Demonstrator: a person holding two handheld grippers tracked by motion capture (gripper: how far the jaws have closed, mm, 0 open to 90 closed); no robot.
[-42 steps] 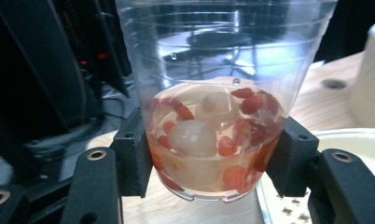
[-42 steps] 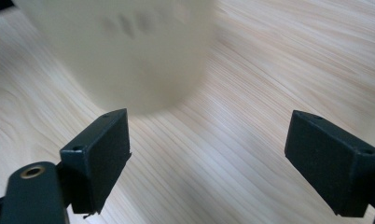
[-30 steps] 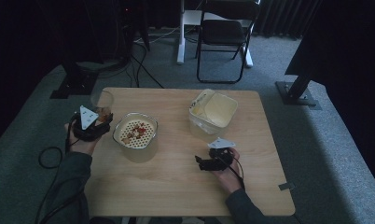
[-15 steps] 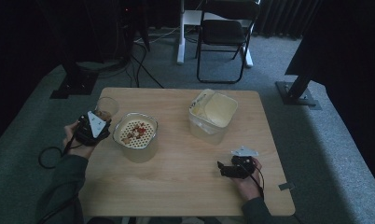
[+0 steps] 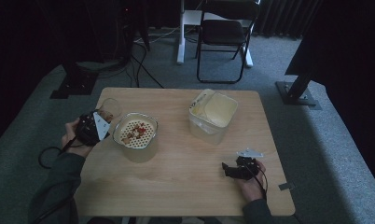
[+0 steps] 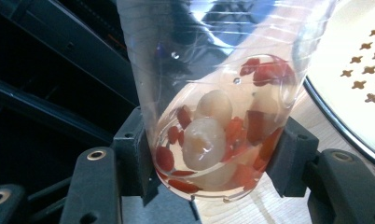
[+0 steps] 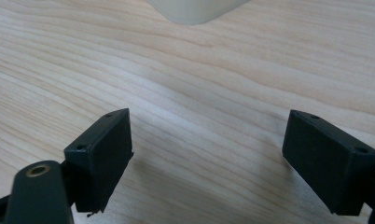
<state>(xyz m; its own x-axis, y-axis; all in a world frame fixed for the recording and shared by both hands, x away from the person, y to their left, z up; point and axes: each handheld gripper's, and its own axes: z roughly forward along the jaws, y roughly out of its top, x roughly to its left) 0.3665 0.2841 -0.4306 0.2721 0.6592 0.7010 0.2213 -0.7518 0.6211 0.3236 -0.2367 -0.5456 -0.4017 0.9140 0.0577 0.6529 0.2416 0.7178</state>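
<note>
Clear plastic cup [image 6: 213,93] sits clamped in the left claw [image 6: 209,163]; right claw [image 7: 223,158] gapes empty.

On the wooden table [image 5: 185,186], the container with a perforated insert [image 5: 135,136] stood left of centre, pieces of food lying on the insert. The lidded tub [image 5: 212,115] stood to its right and farther back, well apart from it. At the left edge, just beside the perforated container, a plastic cup [image 6: 213,107] holding fruit pieces sat between the jaws of the left gripper [image 5: 90,128]. The right gripper [image 5: 230,170] lay near the front right, before the tub, over bare table. A folding chair [image 5: 223,37] stood on the floor behind the table.
</note>
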